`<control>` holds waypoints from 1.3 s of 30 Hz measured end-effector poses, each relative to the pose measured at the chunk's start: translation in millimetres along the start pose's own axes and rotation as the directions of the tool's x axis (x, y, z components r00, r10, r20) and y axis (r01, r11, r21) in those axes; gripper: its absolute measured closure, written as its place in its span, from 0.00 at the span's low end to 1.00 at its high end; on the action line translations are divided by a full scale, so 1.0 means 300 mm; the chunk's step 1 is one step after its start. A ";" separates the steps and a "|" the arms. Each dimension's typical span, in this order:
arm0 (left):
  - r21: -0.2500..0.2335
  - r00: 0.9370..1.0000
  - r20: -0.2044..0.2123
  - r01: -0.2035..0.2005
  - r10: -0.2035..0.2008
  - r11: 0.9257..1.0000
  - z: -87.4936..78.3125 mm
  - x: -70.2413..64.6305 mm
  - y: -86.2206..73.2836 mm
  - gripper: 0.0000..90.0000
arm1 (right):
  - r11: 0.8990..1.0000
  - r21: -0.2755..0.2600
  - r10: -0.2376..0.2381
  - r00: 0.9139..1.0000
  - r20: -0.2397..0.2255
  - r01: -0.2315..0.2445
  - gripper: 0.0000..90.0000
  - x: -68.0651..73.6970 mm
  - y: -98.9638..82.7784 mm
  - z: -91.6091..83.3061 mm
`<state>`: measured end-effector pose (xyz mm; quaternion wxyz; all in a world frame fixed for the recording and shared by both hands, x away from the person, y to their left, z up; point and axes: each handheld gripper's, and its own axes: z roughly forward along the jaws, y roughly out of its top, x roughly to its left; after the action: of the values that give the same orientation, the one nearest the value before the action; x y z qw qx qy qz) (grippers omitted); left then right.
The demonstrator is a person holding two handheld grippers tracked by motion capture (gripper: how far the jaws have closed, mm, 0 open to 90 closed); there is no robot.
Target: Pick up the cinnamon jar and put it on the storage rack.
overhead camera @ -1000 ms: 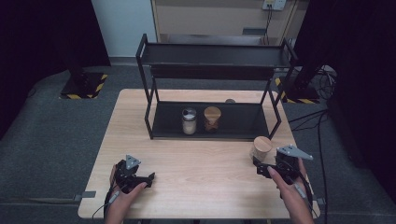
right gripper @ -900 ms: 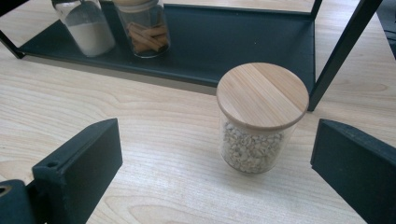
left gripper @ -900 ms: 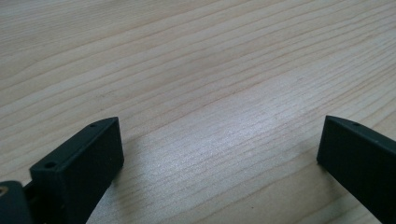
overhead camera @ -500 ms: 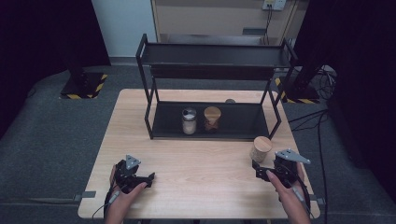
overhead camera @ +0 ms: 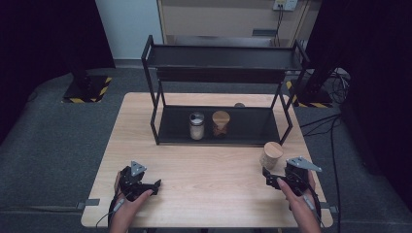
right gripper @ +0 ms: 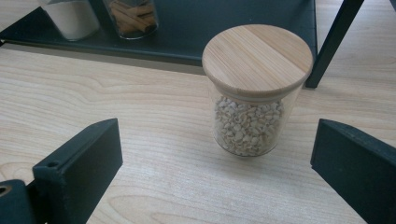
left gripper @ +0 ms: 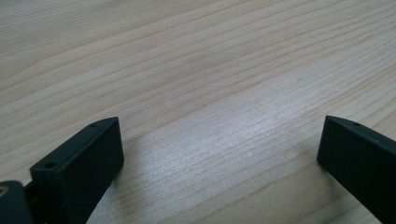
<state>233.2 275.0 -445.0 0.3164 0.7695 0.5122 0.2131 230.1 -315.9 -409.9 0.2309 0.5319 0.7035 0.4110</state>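
Note:
A glass jar of pale nuts with a round wooden lid (overhead camera: 270, 154) (right gripper: 254, 100) stands upright on the wooden table (overhead camera: 209, 174), just in front of the rack's right leg. My right gripper (overhead camera: 272, 178) (right gripper: 215, 163) sits open right behind it, jaws spread wide, the jar ahead of the gap and not touched. Near the table's front left my left gripper (overhead camera: 154, 185) (left gripper: 219, 149) rests open over bare wood, nothing between its jaws.
A black two-tier metal rack (overhead camera: 223, 77) stands at the back of the table. On its lower shelf stand a jar of white powder (overhead camera: 196, 125) (right gripper: 70, 16) and a jar of brown sticks (overhead camera: 220, 123) (right gripper: 133, 14). A rack leg (right gripper: 334, 42) rises right of the nut jar.
My right gripper has crept slightly forward and left toward the nut jar. The left gripper has stayed still.

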 end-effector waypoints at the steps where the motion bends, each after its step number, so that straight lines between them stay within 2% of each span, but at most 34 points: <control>1: 0.000 1.000 0.000 0.000 0.000 1.000 0.000 0.000 0.000 0.00 | 1.000 0.002 0.003 1.000 0.001 -0.003 0.02 0.000 -0.001 0.004; 18: -0.001 1.000 -0.001 0.000 0.000 1.000 0.000 -0.001 0.000 0.00 | 1.000 0.006 0.020 1.000 0.011 -0.020 0.02 -0.012 -0.021 0.040; 24: -0.001 1.000 -0.006 0.001 -0.001 1.000 -0.001 -0.005 -0.001 0.00 | 1.000 0.004 0.013 1.000 0.009 -0.013 0.02 -0.018 -0.026 0.055; 39: -0.001 1.000 -0.006 0.001 -0.002 1.000 -0.001 -0.005 -0.001 0.00 | 1.000 0.002 0.020 1.000 0.009 -0.020 0.03 -0.023 -0.020 0.087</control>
<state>232.3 273.8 -445.1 0.3156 0.7683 0.5135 0.2154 248.8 -314.5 -430.2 0.2291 0.5410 0.6976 0.4101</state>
